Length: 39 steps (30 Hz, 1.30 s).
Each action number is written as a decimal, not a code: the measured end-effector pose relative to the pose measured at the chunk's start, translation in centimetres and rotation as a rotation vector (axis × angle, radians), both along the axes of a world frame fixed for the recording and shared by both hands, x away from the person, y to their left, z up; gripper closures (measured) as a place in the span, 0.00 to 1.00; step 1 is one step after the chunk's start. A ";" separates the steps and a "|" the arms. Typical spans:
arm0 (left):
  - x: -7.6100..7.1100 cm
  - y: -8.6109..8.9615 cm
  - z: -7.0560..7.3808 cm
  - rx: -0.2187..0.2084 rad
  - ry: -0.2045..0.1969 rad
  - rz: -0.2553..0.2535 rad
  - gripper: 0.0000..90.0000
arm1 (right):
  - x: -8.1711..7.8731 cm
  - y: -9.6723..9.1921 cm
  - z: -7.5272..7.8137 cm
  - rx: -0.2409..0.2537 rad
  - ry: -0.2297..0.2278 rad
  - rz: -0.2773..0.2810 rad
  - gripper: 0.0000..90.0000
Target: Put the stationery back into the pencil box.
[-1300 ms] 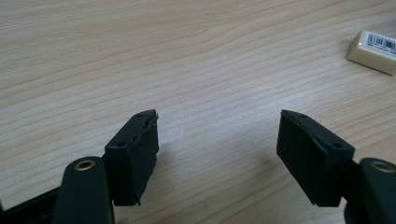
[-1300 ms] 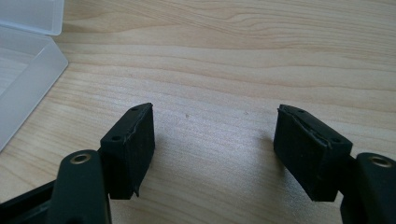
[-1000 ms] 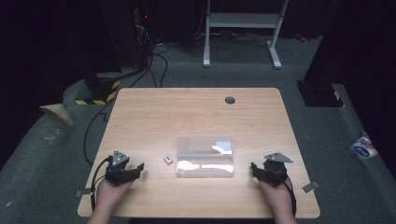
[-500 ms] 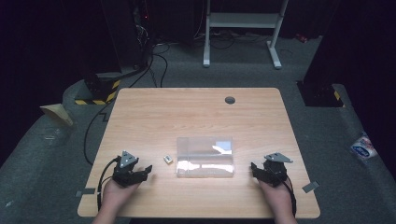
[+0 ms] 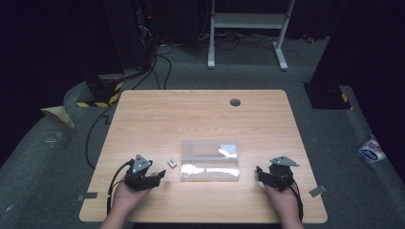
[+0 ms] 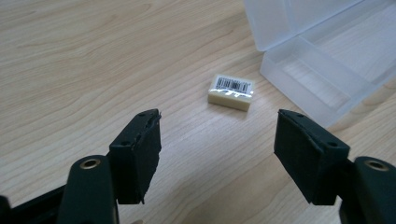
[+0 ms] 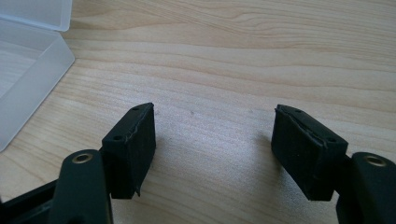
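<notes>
A small white eraser [image 6: 230,92] with a barcode label lies on the wooden table [image 5: 200,119], just left of a clear plastic box [image 5: 209,160] whose lid lies open. In the high view the eraser [image 5: 171,162] sits a short way ahead of my left gripper [image 5: 157,176]. That left gripper [image 6: 217,149] is open, nothing between its black pads, and it points at the eraser. My right gripper [image 5: 260,172] rests on the table right of the box, also open and empty [image 7: 215,149]. A corner of the box [image 7: 28,60] lies to its left.
A dark round grommet [image 5: 235,102] sits near the table's far edge. Cables and a white metal stand [image 5: 248,28] are on the floor beyond. Tape pieces mark the table's near corners [image 5: 317,191]. The table's far half is bare wood.
My left gripper has moved right, toward the eraser and the box. The right gripper has stayed where it was.
</notes>
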State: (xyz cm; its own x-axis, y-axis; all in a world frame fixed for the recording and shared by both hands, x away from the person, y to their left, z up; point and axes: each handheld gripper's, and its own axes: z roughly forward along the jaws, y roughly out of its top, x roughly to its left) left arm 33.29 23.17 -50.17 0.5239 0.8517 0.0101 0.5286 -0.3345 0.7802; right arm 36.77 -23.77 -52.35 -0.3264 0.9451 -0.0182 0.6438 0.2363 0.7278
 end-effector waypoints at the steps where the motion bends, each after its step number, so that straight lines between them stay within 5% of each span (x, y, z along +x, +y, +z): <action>1: 0.1 -0.1 0.1 -0.006 0.001 -0.004 0.35 | 0.0 0.0 0.0 -0.001 -0.001 0.001 0.34; 8: 1.3 -1.9 0.0 -0.002 -0.022 -0.026 0.35 | 0.1 0.0 0.0 0.000 0.001 0.009 0.34; 17: 3.9 -2.2 -1.7 -0.041 0.037 -0.038 0.46 | 0.1 0.0 0.0 -0.002 0.002 0.011 0.34; 28: 4.0 -2.6 -1.8 -0.074 0.017 -0.025 0.52 | -0.1 0.0 0.0 -0.001 0.003 0.005 0.35; 39: 3.9 -2.9 -2.2 -0.047 0.025 -0.031 0.57 | -0.1 0.0 0.0 0.000 0.002 0.005 0.35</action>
State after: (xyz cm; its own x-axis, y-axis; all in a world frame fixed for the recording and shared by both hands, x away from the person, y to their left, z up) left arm 37.17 20.32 -52.38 0.5500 0.8341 -0.0430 0.5379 -0.3143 0.7822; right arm 36.64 -23.73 -52.32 -0.3308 0.9435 -0.0175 0.6444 0.2394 0.7263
